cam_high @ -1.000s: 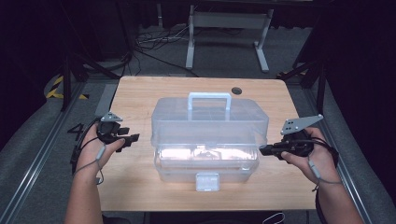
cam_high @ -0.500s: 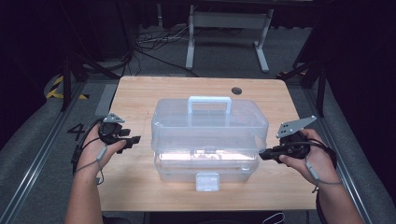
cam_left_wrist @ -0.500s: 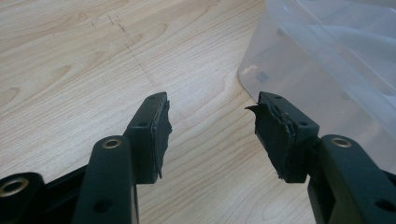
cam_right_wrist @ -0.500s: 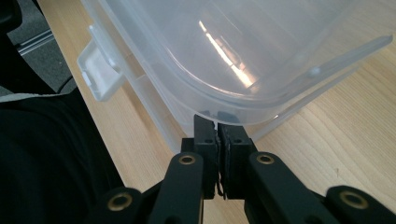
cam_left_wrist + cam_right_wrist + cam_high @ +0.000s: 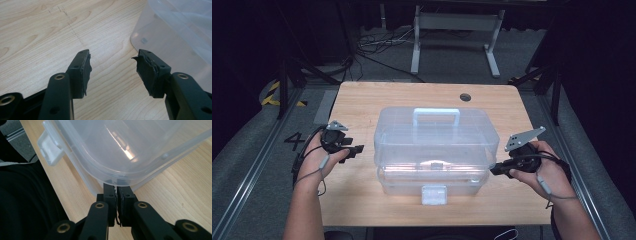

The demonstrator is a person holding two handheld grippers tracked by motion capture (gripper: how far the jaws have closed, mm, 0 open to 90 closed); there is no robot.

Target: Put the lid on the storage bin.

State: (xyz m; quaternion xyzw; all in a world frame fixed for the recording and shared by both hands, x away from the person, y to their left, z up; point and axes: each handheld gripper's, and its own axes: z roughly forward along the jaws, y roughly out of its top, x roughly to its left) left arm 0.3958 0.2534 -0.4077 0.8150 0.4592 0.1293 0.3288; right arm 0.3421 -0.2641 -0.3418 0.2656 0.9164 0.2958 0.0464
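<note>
Clear plastic storage box (image 5: pixel 436 150), rectangular with rounded corners, a moulded carry handle (image 5: pixel 436 116) on its lid and a white front latch (image 5: pixel 434 194), sits in the middle of my pale wooden table (image 5: pixel 362 100).

At the far left, my left hand (image 5: pixel 319 155) holds the left gripper (image 5: pixel 357 149) just beside the box's left end, not touching it. In the left gripper view its two black jaws stand wide apart with nothing between them; bare wood grain lies under them and the box's curved wall (image 5: pixel 175 37) rises at the right.

At the right, my right hand (image 5: pixel 539 170) holds the right gripper (image 5: pixel 493 170) against the box's lower right corner. A grey three-cornered plate (image 5: pixel 523 138) stands on top of it. In the right gripper view the jaws of that gripper (image 5: pixel 116 188) are pressed almost together, their tips tucked under the box's protruding rim (image 5: pixel 120 176). I cannot tell whether they pinch the rim's edge or merely touch it.

Beyond the table, a small dark round hole (image 5: pixel 465 97) marks its far edge, and cables (image 5: pixel 377 42) lie on the floor.
</note>
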